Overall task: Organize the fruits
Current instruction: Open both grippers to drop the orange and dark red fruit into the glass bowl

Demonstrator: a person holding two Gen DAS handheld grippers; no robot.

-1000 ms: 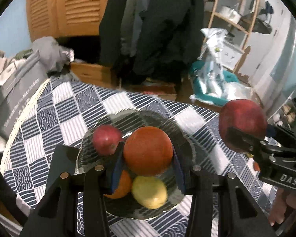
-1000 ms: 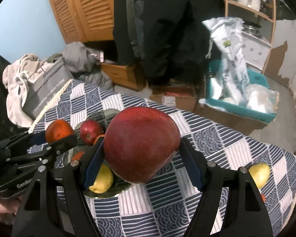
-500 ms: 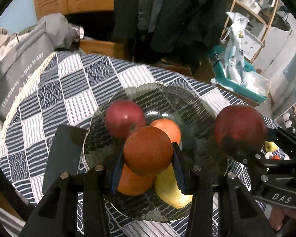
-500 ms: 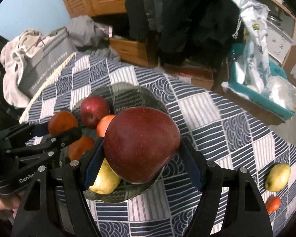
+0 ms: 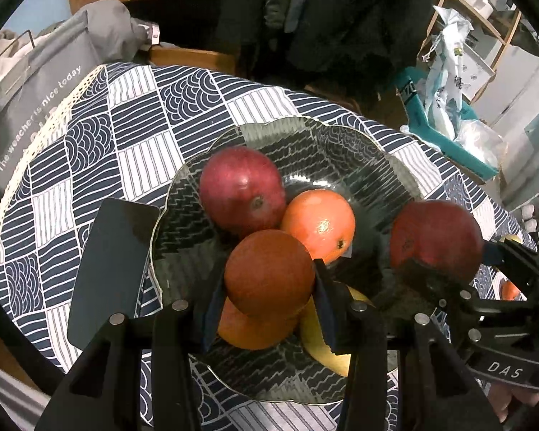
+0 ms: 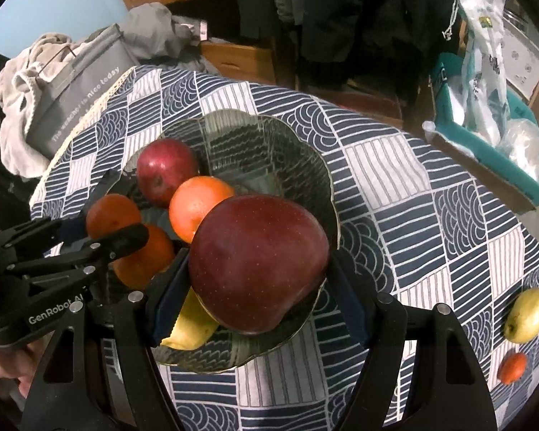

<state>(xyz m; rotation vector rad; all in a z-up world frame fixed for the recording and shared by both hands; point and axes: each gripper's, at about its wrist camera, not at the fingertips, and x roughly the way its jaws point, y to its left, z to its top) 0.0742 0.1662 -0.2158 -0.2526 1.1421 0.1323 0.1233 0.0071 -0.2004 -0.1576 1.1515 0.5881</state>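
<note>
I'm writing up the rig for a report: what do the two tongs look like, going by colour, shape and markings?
Both tongs are matte black with angular fingers, triangular cut-outs and silver round fasteners. The left tongs have dark blue pads and white "GenRobot AI" lettering, readable in the right wrist view. The right tongs have the same blue pads; their side reads "DAS" in the left wrist view. No cables or sleeves show.

Black left gripper (image 5: 269,309), blue-padded jaws, silver screws.

The tablecloth (image 6: 395,186) has navy and white squares with stripes and wave arcs. The glass bowl (image 6: 269,136) is greenish with ribs, and it holds a dark red apple (image 5: 241,188), an orange (image 5: 318,224) and a yellow fruit (image 6: 188,327).
</note>
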